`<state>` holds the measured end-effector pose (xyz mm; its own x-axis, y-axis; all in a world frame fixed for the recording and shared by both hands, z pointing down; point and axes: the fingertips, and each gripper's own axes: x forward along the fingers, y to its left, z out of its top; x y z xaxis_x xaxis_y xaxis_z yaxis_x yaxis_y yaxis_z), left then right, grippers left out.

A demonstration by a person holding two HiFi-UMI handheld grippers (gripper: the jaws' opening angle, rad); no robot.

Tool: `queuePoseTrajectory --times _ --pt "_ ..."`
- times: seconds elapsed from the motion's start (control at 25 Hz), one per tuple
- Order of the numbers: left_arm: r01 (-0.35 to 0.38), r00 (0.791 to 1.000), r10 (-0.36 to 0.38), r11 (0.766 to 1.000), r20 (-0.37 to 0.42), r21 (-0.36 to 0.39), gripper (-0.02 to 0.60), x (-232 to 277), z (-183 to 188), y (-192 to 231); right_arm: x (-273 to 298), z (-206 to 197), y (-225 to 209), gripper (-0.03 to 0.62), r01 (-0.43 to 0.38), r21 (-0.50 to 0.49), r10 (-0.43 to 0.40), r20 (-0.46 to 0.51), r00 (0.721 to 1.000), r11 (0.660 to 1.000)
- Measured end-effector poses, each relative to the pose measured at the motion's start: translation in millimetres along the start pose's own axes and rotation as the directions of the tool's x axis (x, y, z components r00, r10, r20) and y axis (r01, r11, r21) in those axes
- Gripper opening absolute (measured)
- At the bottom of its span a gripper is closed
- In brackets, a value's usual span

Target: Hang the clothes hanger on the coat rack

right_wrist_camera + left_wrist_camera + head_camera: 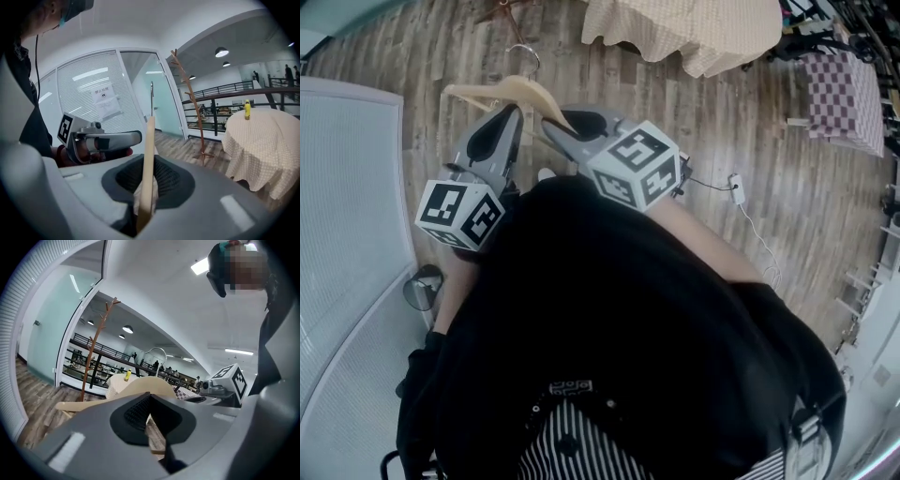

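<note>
A pale wooden clothes hanger point(508, 92) with a metal hook point(525, 56) hangs above the wooden floor, held between both grippers. My left gripper point(508, 112) is shut on its left arm, and the wood point(140, 386) runs across between the pads. My right gripper point(555, 127) is shut on the other arm, seen edge-on point(148, 164) rising from its jaws. The coat rack point(190, 98), a thin brown branched pole, stands ahead by the glass wall, also visible as the coat rack point(96, 345) in the left gripper view. The hook point(152, 96) points up, well short of the rack.
A round table under a beige cloth point(262, 140) with a yellow bottle point(247, 108) stands right of the rack. A wall with white blinds point(347, 234) runs along my left. A white plug and cable point(736, 187) lie on the floor. A purple checked cloth point(844, 94) is far right.
</note>
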<state>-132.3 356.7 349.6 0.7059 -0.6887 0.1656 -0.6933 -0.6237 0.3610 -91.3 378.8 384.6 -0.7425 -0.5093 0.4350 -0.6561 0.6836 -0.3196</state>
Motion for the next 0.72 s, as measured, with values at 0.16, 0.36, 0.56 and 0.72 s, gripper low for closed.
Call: queuePoseTrajectory --times 0.16,0.36,0.56,0.72 --pt "-0.029 1.0 0.03 0.999 0.009 -0.034 -0.001 -4.8 2.3 18.1 17.8 6.5 -0.9 0.06 -0.02 -0.013 0.019 -0.031 0.999 1.0" --pt "-0.056 0.998 0.057 0.998 0.025 -0.036 0.0 -4.0 10.0 41.9 39.6 14.2 -5.3 0.06 -0.046 -0.018 0.045 -0.043 0.998 0.999" --pt "-0.106 0.993 0.108 0.993 0.047 -0.043 0.0 11.7 23.3 67.1 64.1 33.8 -29.8 0.06 -0.079 -0.029 0.078 -0.045 0.996 0.996" --pt "-0.137 0.99 0.138 0.99 0.034 -0.039 0.0 42.8 30.6 93.0 87.5 50.1 -59.7 0.06 -0.112 -0.04 0.109 -0.059 0.992 0.993"
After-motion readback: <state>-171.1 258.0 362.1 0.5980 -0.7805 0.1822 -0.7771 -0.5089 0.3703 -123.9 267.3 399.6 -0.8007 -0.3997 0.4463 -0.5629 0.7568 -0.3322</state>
